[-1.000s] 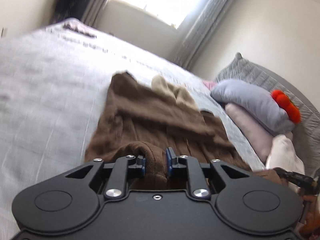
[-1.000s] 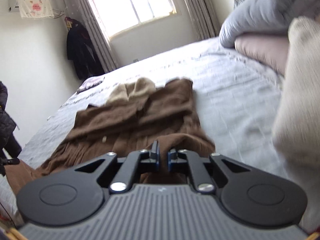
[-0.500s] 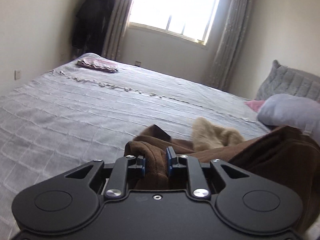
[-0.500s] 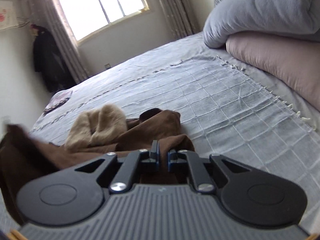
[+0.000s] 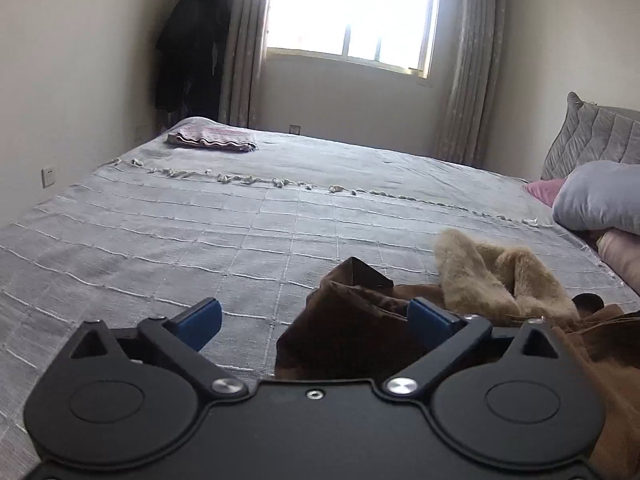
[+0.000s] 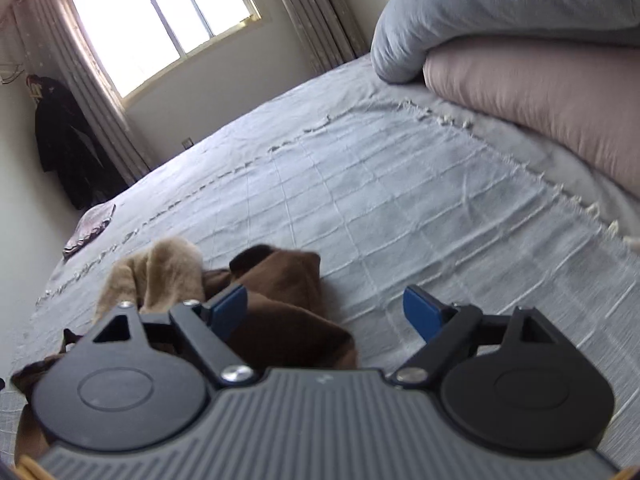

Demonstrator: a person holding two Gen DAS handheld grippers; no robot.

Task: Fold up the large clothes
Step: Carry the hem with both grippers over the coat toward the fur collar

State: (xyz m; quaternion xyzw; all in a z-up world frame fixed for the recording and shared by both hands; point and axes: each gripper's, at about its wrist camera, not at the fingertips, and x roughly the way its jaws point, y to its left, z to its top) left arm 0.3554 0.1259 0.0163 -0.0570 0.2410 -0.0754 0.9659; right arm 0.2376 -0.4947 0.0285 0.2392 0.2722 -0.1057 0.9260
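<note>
A large brown garment (image 5: 344, 336) with a tan fur hood (image 5: 480, 284) lies folded over on the grey bedspread (image 5: 200, 240). My left gripper (image 5: 316, 320) is open and low over the bed; the garment's folded edge lies loose between its blue pads, toward the right one. In the right wrist view the same brown garment (image 6: 288, 312) and fur hood (image 6: 160, 272) lie at lower left. My right gripper (image 6: 326, 312) is open, with the cloth's edge lying by its left pad and bare bedspread (image 6: 400, 200) under the right pad.
A grey pillow (image 6: 500, 8) on a pink pillow (image 6: 540, 92) lies at the head of the bed, right. A small folded pinkish cloth (image 5: 212, 138) lies at the bed's far left corner. A dark coat (image 5: 192, 48) hangs beside the window curtains.
Both grippers carried the garment's lower edge forward toward the hood, came down low over the bed, and opened, letting go of the cloth.
</note>
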